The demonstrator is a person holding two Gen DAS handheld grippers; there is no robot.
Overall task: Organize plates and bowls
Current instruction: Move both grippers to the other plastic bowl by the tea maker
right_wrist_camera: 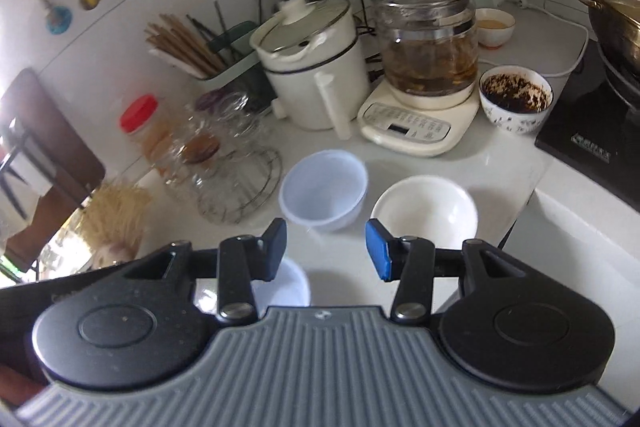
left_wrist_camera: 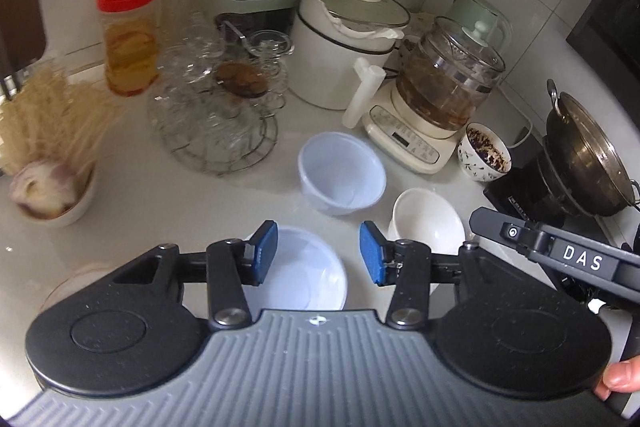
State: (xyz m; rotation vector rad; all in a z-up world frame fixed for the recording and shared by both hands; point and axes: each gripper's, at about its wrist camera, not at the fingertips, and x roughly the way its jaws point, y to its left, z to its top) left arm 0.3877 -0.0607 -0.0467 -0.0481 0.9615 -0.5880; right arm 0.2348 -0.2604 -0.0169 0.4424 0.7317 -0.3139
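A translucent pale-blue bowl (left_wrist_camera: 342, 173) (right_wrist_camera: 324, 195) stands upright on the white counter. To its right sits a white ceramic bowl (left_wrist_camera: 426, 223) (right_wrist_camera: 426, 215), also upright and apart from it. A second translucent bowl (left_wrist_camera: 308, 275) (right_wrist_camera: 288, 287) lies nearest, partly hidden by the fingers. My left gripper (left_wrist_camera: 318, 253) hangs open over this near bowl with nothing between its blue pads. My right gripper (right_wrist_camera: 326, 251) is open too, above bare counter between the bowls, holding nothing. A patterned bowl (left_wrist_camera: 484, 157) (right_wrist_camera: 516, 101) with dark residue stands by the hob.
Behind the bowls are a glass kettle on a cream base (right_wrist_camera: 424, 67), a white electric pot (right_wrist_camera: 316, 67) and a wire rack of glasses (left_wrist_camera: 216, 115). A wok on a black hob (left_wrist_camera: 588, 167) is at the right. A red-lidded jar (left_wrist_camera: 128, 35) and a garlic bowl (left_wrist_camera: 52, 195) are on the left.
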